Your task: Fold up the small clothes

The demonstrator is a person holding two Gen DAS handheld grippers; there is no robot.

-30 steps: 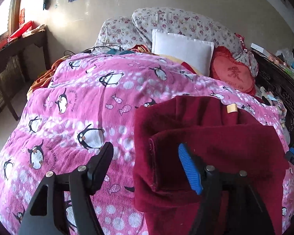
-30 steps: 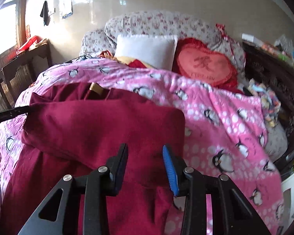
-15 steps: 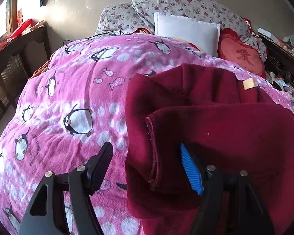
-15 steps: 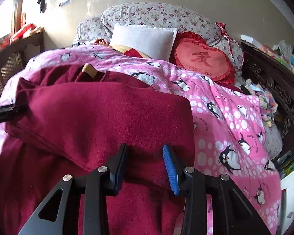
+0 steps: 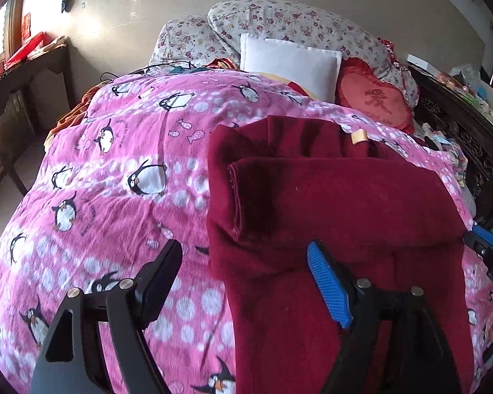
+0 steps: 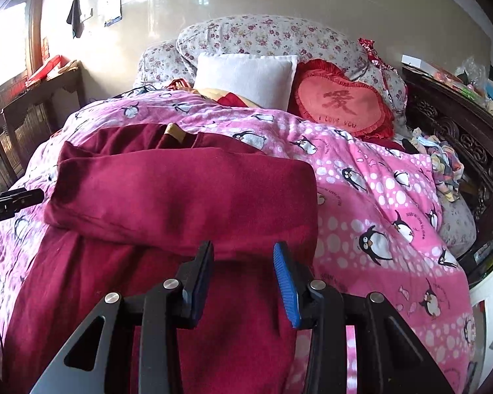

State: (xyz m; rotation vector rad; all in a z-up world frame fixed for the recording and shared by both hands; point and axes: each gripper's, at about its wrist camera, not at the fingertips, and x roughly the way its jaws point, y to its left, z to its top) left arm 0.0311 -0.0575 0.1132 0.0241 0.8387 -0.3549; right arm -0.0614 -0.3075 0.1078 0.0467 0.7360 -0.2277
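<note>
A dark red garment (image 5: 338, 203) lies on the pink penguin bedcover (image 5: 115, 180), its far part folded back toward me into a thick band. It also shows in the right wrist view (image 6: 180, 193). My left gripper (image 5: 243, 262) is open wide and empty, straddling the garment's left edge. My right gripper (image 6: 243, 262) is open and empty above the near side of the fold, close to the garment's right edge. A tan label (image 5: 359, 136) shows at the collar.
A white pillow (image 6: 246, 78), a red heart cushion (image 6: 341, 105) and floral pillows (image 6: 266, 36) lie at the head of the bed. A dark carved bed frame (image 6: 460, 138) runs along the right. A wooden side table (image 5: 19, 75) stands left.
Both grippers have drawn back and lifted from the folded garment. The fold lies as it did. Both stay open.
</note>
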